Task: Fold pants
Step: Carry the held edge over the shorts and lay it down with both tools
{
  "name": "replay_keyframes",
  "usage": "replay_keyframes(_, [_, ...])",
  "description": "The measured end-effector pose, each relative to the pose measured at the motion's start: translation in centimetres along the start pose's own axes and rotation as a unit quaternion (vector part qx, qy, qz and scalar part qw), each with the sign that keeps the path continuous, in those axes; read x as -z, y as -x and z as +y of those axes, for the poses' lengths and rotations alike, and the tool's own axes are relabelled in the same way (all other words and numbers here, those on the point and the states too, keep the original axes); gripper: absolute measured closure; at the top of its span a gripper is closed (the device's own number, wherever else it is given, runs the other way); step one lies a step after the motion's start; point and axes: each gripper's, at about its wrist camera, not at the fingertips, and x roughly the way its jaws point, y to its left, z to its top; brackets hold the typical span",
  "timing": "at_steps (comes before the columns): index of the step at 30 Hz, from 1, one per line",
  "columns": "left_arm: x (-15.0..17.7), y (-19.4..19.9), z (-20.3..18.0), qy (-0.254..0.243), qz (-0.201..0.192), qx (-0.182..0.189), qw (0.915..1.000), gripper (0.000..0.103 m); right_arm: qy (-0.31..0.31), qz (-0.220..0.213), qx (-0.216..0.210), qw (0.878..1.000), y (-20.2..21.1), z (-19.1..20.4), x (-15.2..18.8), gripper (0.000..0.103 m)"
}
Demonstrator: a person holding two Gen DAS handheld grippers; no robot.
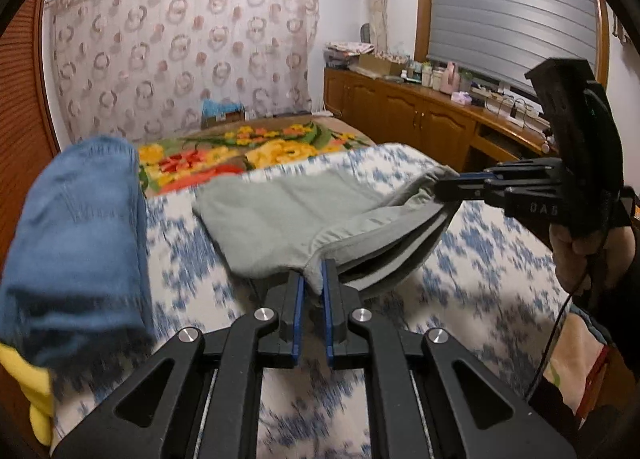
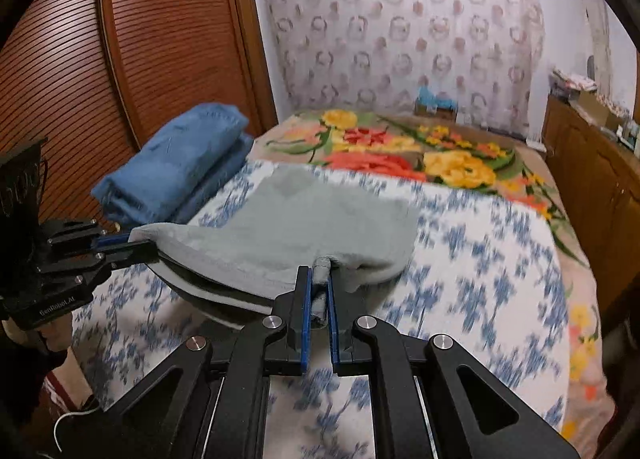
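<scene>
Light grey pants (image 1: 288, 215) lie folded over on the blue-and-white bed cover, their near edge lifted off it. My left gripper (image 1: 312, 287) is shut on one corner of that edge. My right gripper (image 2: 319, 293) is shut on the other corner, where the cloth is bunched between the pads. The right gripper shows in the left wrist view (image 1: 452, 187) at the pants' right end. The left gripper shows in the right wrist view (image 2: 136, 243) at the pants' left end. The pants (image 2: 304, 227) sag between the two grips, with darker layers hanging under them.
A folded blue denim stack (image 1: 80, 243) lies left of the pants, also in the right wrist view (image 2: 176, 171). A floral blanket (image 1: 248, 155) covers the far bed. A wooden cabinet (image 1: 404, 107) with clutter runs along the right. A slatted wooden door (image 2: 100, 71) stands at left.
</scene>
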Motion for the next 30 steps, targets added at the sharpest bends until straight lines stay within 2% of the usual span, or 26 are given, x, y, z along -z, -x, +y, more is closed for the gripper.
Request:
replay_keyframes(4, [1.1,0.2,-0.1,0.005,0.007,0.004,1.0,0.094,0.001,0.011,-0.006,1.0,0.7,-1.0,0.4,0.096])
replay_keyframes(9, [2.8,0.1,-0.3,0.009,0.014,0.006,0.9998,0.094,-0.005,0.023,-0.013,1.0,1.8,-2.4,2.8,0.096])
replay_keyframes(18, [5.3,-0.9,-0.3,0.031,0.026,0.017,0.999,0.094,-0.013,0.021,-0.004,1.0,0.6,-2.3,5.0,0.096])
replay_keyframes(30, [6.1,-1.8,-0.6,0.03,0.035,0.007,0.9989,0.094,-0.017,0.016,0.003,1.0,-0.5,-2.1,6.1,0.096])
